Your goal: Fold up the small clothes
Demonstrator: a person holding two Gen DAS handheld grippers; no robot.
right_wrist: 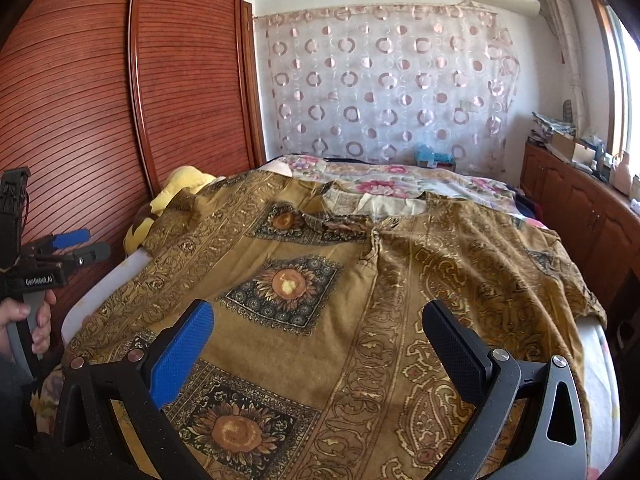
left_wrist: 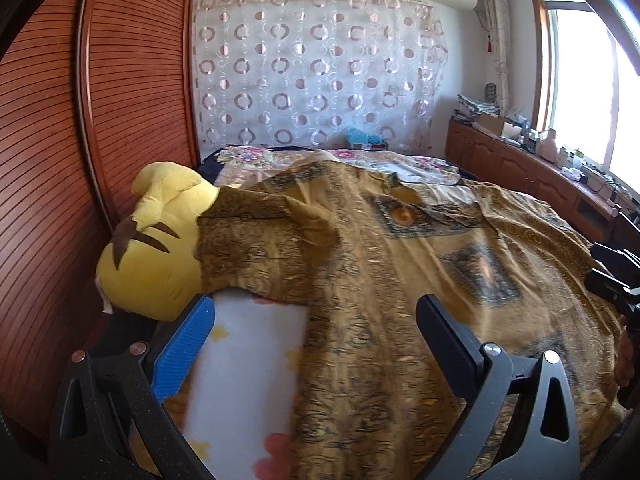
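Note:
A brown-gold patterned garment (right_wrist: 352, 280) with sunflower squares lies spread flat on the bed, its neckline toward the far end. It also shows in the left wrist view (left_wrist: 380, 280), where its left sleeve drapes over a yellow plush toy (left_wrist: 152, 256). My left gripper (left_wrist: 316, 320) is open and empty, above the garment's left edge and the white flowered sheet (left_wrist: 248, 344). My right gripper (right_wrist: 316, 324) is open and empty, above the garment's lower middle. The left gripper is also seen from outside, held by a hand, in the right wrist view (right_wrist: 68, 248).
A red-brown slatted wardrobe (right_wrist: 80, 100) stands along the bed's left side. A wooden cabinet (right_wrist: 580, 200) with clutter runs under the window on the right. A floral quilt (right_wrist: 400, 184) covers the bed's far end, before a circle-patterned curtain (right_wrist: 384, 80).

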